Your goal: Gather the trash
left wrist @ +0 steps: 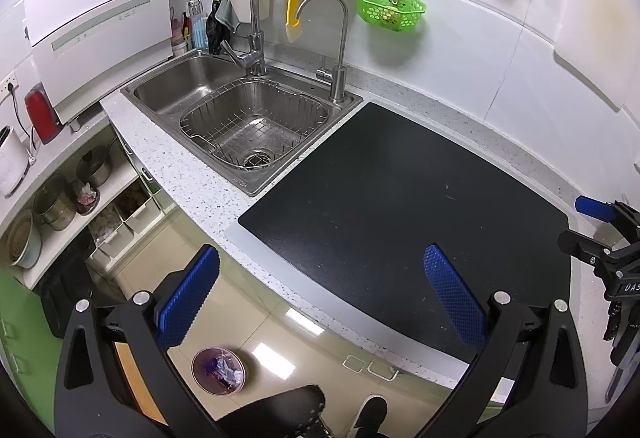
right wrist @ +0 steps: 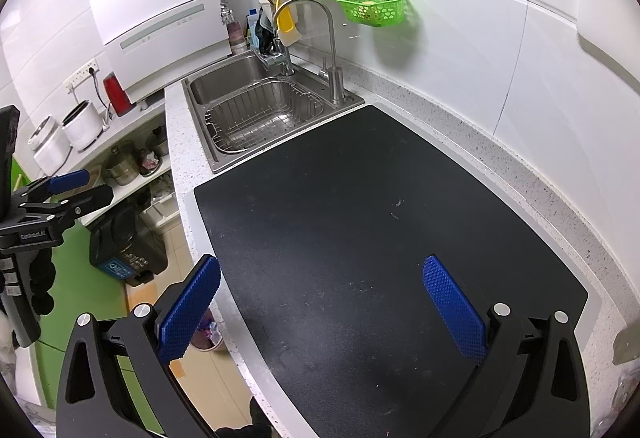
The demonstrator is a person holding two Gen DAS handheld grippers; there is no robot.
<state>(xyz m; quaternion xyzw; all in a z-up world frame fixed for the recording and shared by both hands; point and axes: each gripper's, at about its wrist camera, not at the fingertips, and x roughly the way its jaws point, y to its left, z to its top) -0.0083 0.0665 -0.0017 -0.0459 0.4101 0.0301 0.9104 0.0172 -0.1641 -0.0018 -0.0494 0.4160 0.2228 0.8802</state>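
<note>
On the floor below the bench's front edge stands a small round bin (left wrist: 218,371) with crumpled trash inside, plainly seen from the left wrist view; from the right wrist view only a sliver of it shows beside the bench front. The left hand-held gripper (left wrist: 320,292) hangs over that front edge with its blue pads spread wide and nothing between them, one pad over the floor, the other over the black mat (left wrist: 400,198). At the bench's back left corner sits a steel sink (left wrist: 248,110) with a wire basket in it. The mat covers the bench's middle and reaches the front edge; a few tiny specks lie on it. A green basket (right wrist: 372,8) hangs on the back wall. The right hand-held gripper (right wrist: 320,292) hovers above the mat near the front edge, fingers wide apart and empty.
</note>
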